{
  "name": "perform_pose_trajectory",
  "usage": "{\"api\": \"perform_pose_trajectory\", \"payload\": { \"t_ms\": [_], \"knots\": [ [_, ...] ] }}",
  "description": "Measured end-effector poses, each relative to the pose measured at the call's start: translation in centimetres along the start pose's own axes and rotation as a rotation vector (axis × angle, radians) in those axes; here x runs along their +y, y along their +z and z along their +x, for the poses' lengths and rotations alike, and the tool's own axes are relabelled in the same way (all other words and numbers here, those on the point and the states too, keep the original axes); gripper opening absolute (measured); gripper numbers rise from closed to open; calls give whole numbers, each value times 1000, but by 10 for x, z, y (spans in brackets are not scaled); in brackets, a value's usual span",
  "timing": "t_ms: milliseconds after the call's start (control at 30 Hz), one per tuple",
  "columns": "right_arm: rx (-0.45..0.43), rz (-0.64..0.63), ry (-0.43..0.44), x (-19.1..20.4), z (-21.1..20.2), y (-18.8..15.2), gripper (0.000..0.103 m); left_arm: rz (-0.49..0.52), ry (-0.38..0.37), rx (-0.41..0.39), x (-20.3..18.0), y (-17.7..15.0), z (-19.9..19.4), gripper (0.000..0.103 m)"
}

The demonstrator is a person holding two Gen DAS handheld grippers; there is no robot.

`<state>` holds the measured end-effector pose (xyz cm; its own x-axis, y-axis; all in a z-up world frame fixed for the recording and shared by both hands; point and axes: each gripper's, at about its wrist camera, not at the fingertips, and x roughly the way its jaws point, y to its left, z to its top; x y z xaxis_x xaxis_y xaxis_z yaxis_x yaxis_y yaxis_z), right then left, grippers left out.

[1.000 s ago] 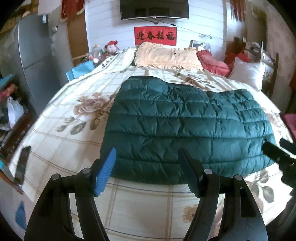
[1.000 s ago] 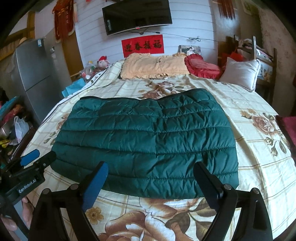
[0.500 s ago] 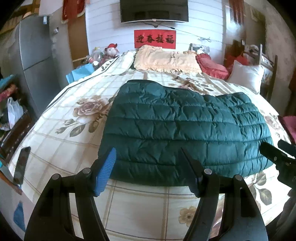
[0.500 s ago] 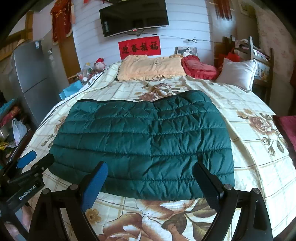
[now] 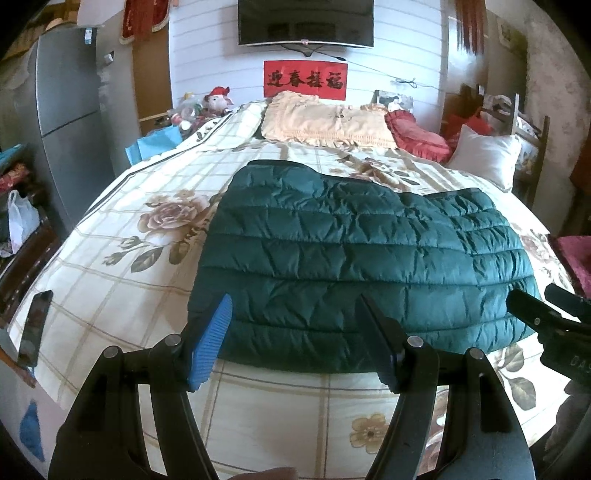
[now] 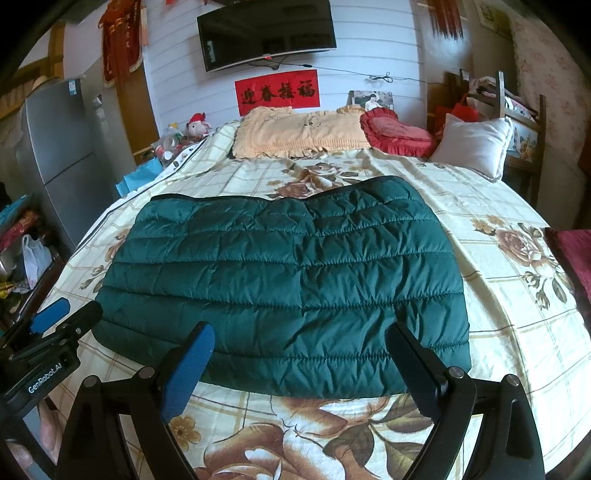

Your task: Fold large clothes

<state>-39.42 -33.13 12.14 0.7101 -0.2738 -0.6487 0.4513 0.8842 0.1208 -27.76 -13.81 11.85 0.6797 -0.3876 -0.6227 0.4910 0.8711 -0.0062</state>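
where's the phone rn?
Left wrist view only: the phone lies at the bed's far-left edge, left of the green jacket, below the white plastic bag.

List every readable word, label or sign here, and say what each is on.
"迎春接福": red banner on the wall under the TV.
"GenRobot.AI": body of the left hand-held gripper, seen from the right wrist.
"DAS", cut off: right hand-held gripper, seen from the left wrist.
Fridge sticker: too blurred.

Floral bed (image 6: 517,332), green quilted jacket (image 6: 288,280) flat on it, pillows (image 6: 303,134) at head
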Motion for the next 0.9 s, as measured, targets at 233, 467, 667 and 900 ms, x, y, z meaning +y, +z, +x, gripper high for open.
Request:
{"api": "perform_pose_trajectory", "payload": {
  "t_ms": [233,467,667,900],
  "knots": [
    [7,7,3,2,3,-2,94,-7,-17,17,0,-2,2,70],
    [12,9,7,4,5,-3,94,1,-24,22,0,-3,4,70],
    [16,13,11,4,6,-3,94,6,-29,26,-1,-3,5,70],
    [17,16,13,4,7,-3,94,5,-42,33,1,-4,7,70]
  ]
}}
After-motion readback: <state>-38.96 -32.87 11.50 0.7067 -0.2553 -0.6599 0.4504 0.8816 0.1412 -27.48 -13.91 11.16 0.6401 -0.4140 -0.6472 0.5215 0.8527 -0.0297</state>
